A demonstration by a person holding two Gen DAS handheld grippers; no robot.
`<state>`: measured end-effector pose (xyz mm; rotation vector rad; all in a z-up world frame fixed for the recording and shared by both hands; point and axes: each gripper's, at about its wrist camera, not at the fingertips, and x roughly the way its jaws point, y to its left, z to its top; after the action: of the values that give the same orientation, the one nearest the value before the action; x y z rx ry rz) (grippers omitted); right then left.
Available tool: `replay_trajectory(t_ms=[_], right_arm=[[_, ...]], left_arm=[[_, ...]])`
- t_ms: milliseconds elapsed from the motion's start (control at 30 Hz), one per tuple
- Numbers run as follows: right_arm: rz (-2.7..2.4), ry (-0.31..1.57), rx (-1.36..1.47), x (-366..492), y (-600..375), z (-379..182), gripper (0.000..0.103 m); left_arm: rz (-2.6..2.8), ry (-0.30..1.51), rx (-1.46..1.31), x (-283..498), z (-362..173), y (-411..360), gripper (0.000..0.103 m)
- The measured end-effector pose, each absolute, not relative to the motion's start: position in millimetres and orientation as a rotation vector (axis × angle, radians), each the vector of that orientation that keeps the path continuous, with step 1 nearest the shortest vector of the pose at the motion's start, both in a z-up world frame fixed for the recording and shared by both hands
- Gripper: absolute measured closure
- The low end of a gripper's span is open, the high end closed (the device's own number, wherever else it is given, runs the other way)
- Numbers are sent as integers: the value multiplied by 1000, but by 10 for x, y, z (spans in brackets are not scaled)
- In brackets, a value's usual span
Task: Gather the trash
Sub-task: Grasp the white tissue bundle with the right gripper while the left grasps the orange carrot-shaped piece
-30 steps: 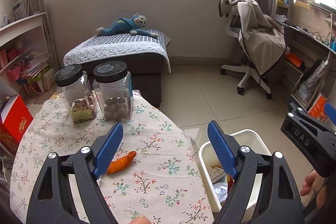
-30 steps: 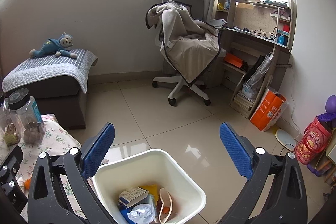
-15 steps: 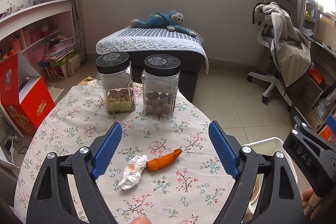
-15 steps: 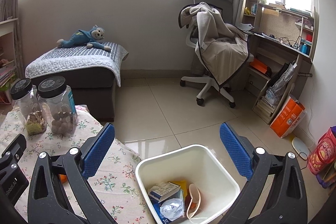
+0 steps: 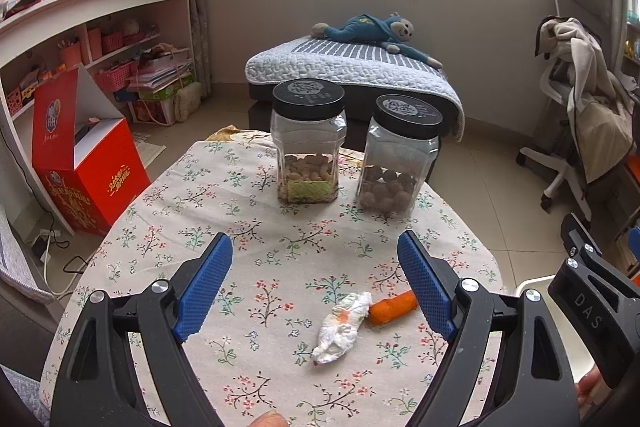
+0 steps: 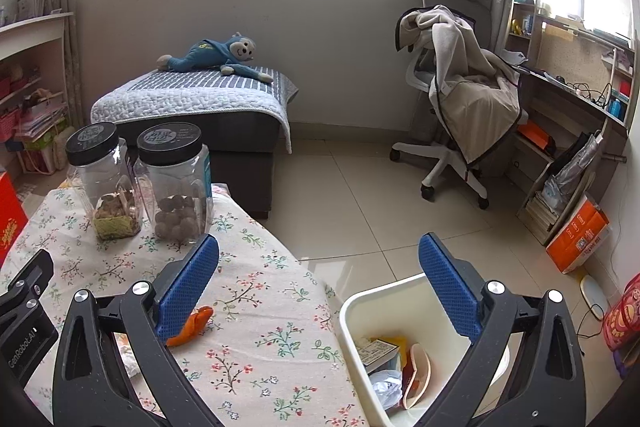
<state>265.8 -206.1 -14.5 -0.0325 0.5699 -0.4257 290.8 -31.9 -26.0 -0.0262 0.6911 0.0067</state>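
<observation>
the left gripper (image 5: 316,275) hangs above the round table (image 5: 224,187) and tips down toward its floral cloth, its blue pads spread wide with nothing between them. a fingertip (image 5: 268,419) of the person shows at the bottom edge of the left wrist view, and part of a hand (image 5: 591,391) at the lower right, beneath the black body of the other tool. the right gripper (image 6: 318,281) also tilts downward, set over the table's edge and the white trash bin (image 6: 362,311) on the floor just beside the table; its pads stand wide apart and grip nothing.

on the cloth lies a crumpled white tissue (image 5: 342,327), wrinkled and stained with orange smears, lengthwise and slanting. its upper end touches an orange piece of trash (image 5: 392,307), stubby and carrot-shaped, which lies close by the inner face of the left gripper's right pad. from the right wrist view the same orange piece (image 6: 191,325) shows partly behind the left pad there.

the bin already holds a small printed box (image 6: 378,349), a crumpled clear wrapper (image 6: 386,387) and some red and yellow packaging, packed loosely at the bottom.

farther back on the table stand two clear jars with black lids, side by side: a cashew jar (image 5: 308,143) and a jar of round brown nuts (image 5: 400,159).
</observation>
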Motion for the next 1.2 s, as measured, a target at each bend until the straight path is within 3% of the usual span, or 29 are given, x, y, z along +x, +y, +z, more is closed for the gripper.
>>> replay_trajectory(t_ms=[233, 500, 600, 833, 867, 900, 933, 967, 1000, 1200], right_arm=[[-329, 666, -38, 2855, -1678, -342, 7], [-125, 1005, 31, 3159, -1194, -1043, 8], [-64, 1116, 61, 3243, -997, -1307, 19], [-24, 1197, 72, 3416, -740, -1622, 28], [-15, 1208, 70, 3437, -710, -1659, 32], [-2, 1220, 63, 3458, -682, -1698, 45], [-10, 1207, 35, 3455, -655, -1700, 48], [-3, 1189, 14, 3444, -629, -1682, 63], [16, 1192, 14, 3435, -616, -1668, 67], [78, 1181, 69, 3255, -761, -1411, 67]], left_arm=[[74, 726, -60, 2962, -330, 86, 21], [150, 752, -139, 2993, -329, 648, 21], [170, 768, -156, 2996, -366, 787, 21], [179, 796, -143, 3017, -468, 892, 21], [180, 798, -138, 3025, -485, 908, 21], [183, 803, -136, 3036, -500, 919, 21], [186, 808, -137, 3053, -510, 923, 21], [189, 814, -141, 3070, -525, 932, 21], [193, 820, -147, 3087, -537, 943, 21], [165, 869, -169, 3295, -561, 831, 21]])
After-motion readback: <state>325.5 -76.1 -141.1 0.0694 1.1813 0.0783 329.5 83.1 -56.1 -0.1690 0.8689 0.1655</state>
